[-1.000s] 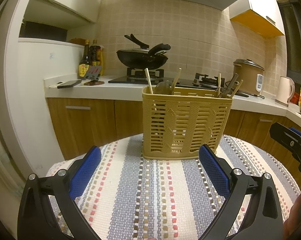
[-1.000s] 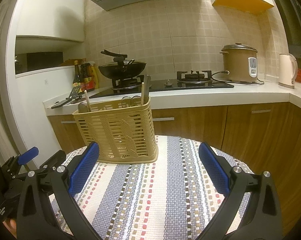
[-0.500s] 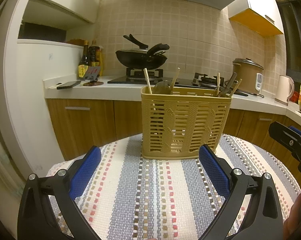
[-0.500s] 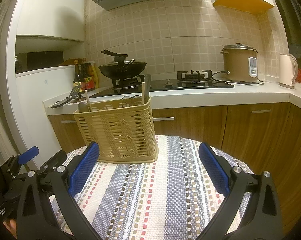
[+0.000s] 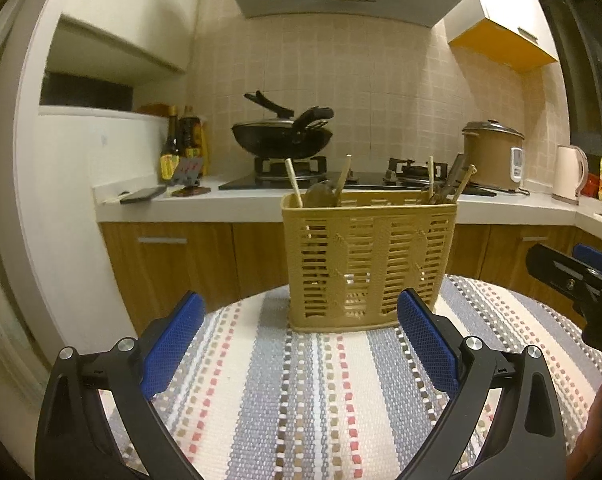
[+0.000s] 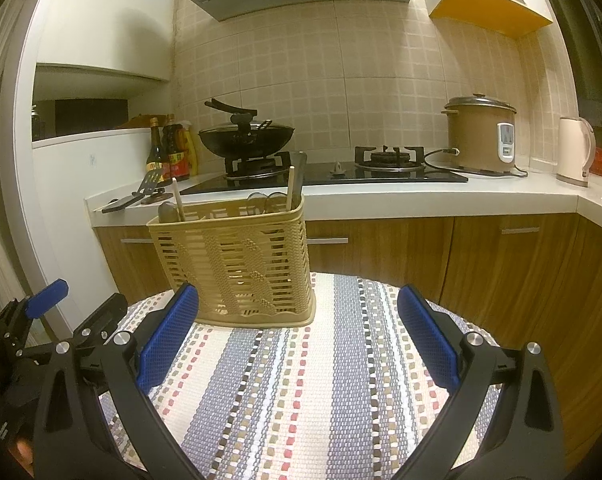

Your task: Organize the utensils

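**Inspector:** State of the caddy?

**Assistant:** The caddy [image 5: 369, 261] stands upright on the striped cloth [image 5: 301, 400], at the far edge of the round table. Tan plastic, slotted walls. It holds utensils [image 5: 447, 184] in two clusters. At its left end: two wooden handles and a dark rounded spoon head. At its right end: more wooden sticks and a dark flat handle. All stand handle-up, leaning on the rim. How the inside is divided, I cannot tell.

**Inspector:** And from the right side?

**Assistant:** Same caddy [image 6: 237, 264], seen cornerwise. Wire loops show above the rim near the middle.

**Inspector:** Grippers?

**Assistant:** Left gripper [image 5: 297, 340]: fingers spread wide, nothing between them, held above the cloth short of the caddy. Right gripper [image 6: 299, 336]: likewise spread and empty, caddy off its left finger.

**Inspector:** Other vessels?

**Assistant:** On the counter behind: a lidded wok [image 6: 245, 138] on the hob, a closed rice cooker [image 6: 480, 134], a kettle [image 6: 576, 156], sauce bottles [image 6: 169, 152]. Contents not visible.
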Demonstrator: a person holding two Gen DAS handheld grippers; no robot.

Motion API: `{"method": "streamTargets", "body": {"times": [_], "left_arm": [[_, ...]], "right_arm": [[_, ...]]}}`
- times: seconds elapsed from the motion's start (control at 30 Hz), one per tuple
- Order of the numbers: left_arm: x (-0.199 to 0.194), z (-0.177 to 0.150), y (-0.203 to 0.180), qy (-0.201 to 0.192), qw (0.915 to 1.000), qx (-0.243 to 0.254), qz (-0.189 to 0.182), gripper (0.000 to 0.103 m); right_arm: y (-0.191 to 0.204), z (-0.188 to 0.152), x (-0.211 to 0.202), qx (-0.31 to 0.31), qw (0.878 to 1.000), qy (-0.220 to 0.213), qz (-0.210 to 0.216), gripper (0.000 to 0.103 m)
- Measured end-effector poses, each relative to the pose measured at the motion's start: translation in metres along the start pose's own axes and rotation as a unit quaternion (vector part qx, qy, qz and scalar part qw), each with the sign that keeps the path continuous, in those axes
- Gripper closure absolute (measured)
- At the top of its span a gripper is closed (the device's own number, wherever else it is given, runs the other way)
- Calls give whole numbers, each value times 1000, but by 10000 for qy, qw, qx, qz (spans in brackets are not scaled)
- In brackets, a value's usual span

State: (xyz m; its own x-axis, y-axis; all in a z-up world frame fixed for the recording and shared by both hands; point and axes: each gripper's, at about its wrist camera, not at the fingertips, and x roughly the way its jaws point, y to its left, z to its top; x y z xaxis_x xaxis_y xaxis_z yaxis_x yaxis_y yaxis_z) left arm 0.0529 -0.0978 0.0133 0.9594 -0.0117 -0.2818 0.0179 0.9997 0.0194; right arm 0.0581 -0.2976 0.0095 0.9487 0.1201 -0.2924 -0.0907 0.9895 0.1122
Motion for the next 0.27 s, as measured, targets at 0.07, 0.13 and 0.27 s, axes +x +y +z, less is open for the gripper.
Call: {"method": "streamTargets", "body": {"times": [0.07,0.13,0.27], "left_arm": [[3,1,0,122,9999,-6,-32,7],[4,1,2,165,9998,-64,-28,7],[7,2,7,238,9995,-191,-44,7]], "right_arm": [[0,0,1,7,10000,16,11,8],[-1,0,0,13,10000,12,13,8],[0,0,0,4,10000,14,17,8]]}}
